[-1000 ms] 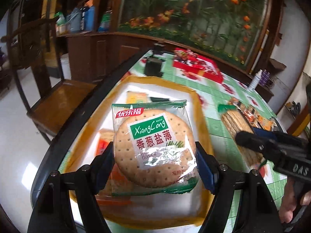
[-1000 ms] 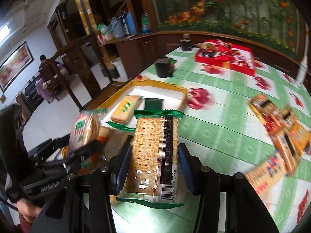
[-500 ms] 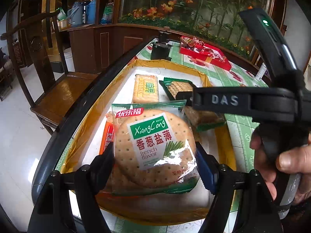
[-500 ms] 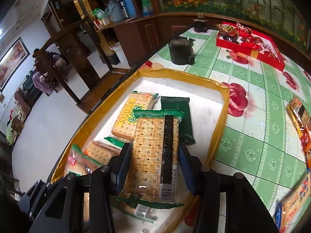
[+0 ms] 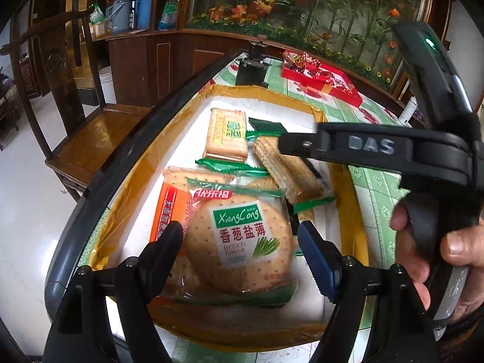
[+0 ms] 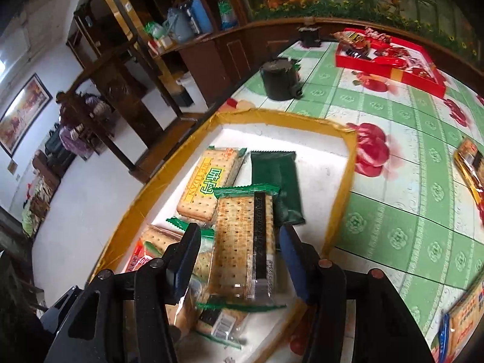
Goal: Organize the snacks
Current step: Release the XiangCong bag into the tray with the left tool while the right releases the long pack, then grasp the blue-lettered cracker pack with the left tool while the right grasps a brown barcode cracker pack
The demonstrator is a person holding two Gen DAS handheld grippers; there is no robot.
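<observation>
Here, glossy round cracker pack (image 5: 242, 242) lies in yellow-rimmed tray (image 5: 341, 211).

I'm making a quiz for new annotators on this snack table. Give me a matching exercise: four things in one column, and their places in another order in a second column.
Things:
1. round XiangCong cracker pack
2. dark green packet
3. red box
4. black canister

Places:
a. on the tablecloth, just beyond the far rim of the tray
b. flat on the tray's white floor, beside the WEIDAN pack
c. at the table's far end
d. above other packs at the tray's near end

Pairs: 1-d, 2-b, 3-c, 4-a
</observation>
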